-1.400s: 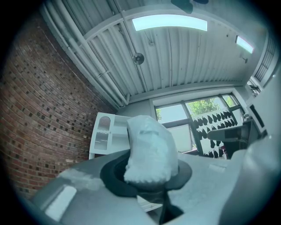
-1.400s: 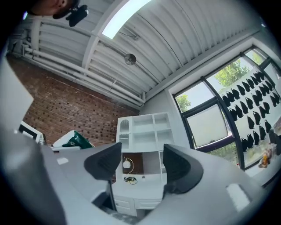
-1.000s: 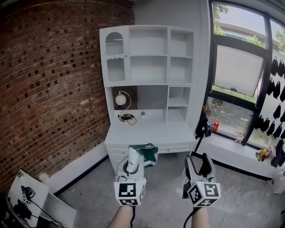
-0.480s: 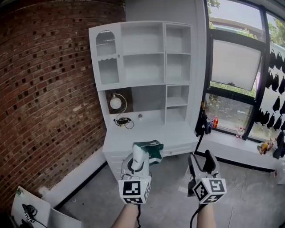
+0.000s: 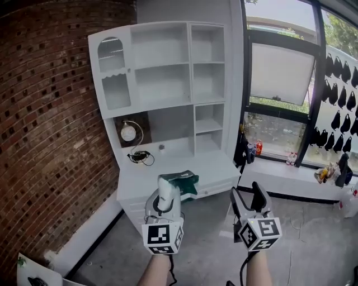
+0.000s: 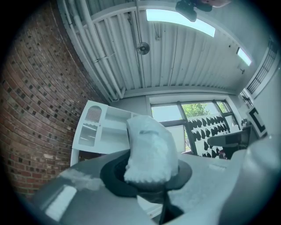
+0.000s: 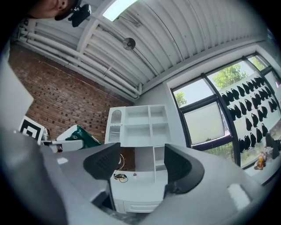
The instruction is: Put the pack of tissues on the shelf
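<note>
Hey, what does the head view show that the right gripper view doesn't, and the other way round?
Only the head view: the person's forearms and the marker cube on the right gripper. Only the right gripper view: the ribbed ceiling and its light strip. Both: the white shelf unit, the brick wall, the window, and the green pack of tissues clamped in the left gripper.
</note>
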### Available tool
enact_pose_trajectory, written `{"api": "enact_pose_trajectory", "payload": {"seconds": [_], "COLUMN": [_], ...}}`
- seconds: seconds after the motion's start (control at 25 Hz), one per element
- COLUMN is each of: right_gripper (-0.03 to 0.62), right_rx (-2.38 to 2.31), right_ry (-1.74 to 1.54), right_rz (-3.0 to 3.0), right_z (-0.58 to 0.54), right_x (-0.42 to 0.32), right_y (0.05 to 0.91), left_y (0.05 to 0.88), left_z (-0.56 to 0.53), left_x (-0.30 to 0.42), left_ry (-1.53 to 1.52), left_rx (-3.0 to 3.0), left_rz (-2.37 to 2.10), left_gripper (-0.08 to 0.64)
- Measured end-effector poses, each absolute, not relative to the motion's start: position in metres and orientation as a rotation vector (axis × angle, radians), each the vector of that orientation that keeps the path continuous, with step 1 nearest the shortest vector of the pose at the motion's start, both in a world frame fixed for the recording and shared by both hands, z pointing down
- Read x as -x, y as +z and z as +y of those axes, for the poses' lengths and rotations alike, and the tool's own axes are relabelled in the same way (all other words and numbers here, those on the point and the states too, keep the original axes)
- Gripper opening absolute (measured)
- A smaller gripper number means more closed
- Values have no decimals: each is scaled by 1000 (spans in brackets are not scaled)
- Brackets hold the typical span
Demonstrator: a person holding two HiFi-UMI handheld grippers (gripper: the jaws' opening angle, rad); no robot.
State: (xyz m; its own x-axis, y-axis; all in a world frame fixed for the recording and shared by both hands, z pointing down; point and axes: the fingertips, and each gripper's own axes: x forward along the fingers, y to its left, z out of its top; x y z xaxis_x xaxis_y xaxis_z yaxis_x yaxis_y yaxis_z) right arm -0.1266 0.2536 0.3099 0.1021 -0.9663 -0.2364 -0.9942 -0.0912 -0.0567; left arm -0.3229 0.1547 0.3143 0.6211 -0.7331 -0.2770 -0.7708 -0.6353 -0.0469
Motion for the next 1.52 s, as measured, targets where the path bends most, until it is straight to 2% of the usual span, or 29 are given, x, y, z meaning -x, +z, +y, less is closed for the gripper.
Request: {"api": "enact_pose_trajectory", "payload": {"seconds": [1.04, 1.52], "right_gripper": [305, 305], "right_rx": [2036, 2089], "right_ry": [150, 102], "right_rz": [2125, 2108], "right_z": [128, 61], "right_x": [-12, -37], "right_y": [312, 337], "left_y": [304, 323], "left_z": [58, -14], "left_x": [197, 170], "left_ry": [354, 308], "left_rx": [2574, 2616], "left_rz": [1428, 1406], "left_gripper": [106, 106]}}
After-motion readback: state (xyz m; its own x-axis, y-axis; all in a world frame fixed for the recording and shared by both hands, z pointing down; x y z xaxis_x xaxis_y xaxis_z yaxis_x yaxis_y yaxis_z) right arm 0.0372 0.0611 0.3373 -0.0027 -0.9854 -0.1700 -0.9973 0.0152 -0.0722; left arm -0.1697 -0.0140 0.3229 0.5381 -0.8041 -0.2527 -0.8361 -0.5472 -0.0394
